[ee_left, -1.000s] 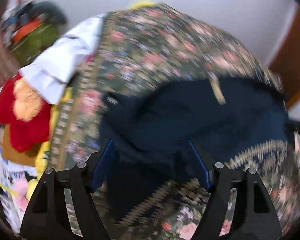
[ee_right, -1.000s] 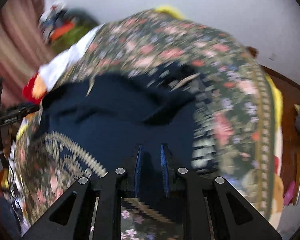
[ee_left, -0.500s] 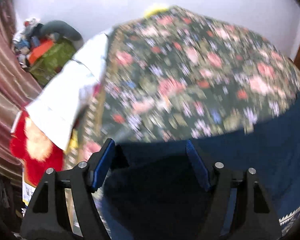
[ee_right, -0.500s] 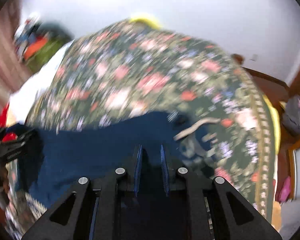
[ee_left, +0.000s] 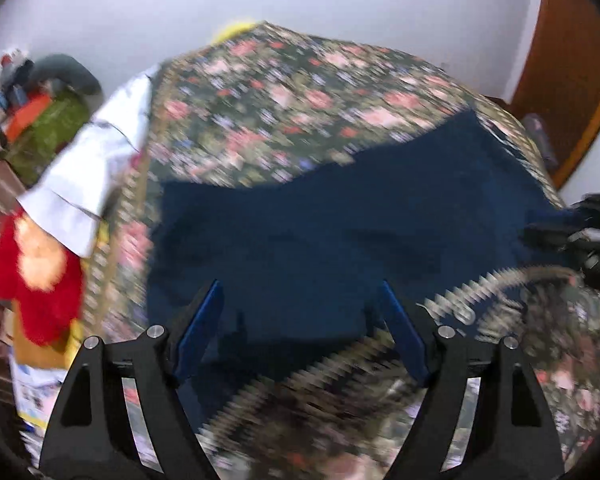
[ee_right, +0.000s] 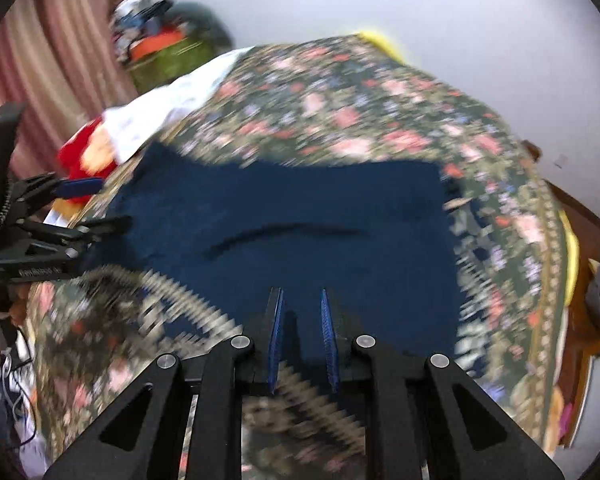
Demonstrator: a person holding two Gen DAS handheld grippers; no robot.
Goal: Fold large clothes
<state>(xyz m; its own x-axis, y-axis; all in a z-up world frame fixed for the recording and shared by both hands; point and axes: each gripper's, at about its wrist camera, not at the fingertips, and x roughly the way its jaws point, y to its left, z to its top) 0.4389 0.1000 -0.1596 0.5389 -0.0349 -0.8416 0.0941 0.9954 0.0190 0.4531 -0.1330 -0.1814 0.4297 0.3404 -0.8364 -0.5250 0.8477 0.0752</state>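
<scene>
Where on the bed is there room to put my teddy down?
The flowered bedspread is bare between the navy garment and the wall. A narrower strip is free right of the garment. The left edge is crowded: white cloth, red plush toy.

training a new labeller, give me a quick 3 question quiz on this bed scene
1. True or false: the navy garment lies spread on the floral bedspread.
2. Which tool has its fingers far apart: left or right?
3. Multiple choice: the white cloth is at the bedspread's A) left edge B) right edge C) centre, as seen in both views.

Key: 1 true; 2 left; 3 A
</scene>
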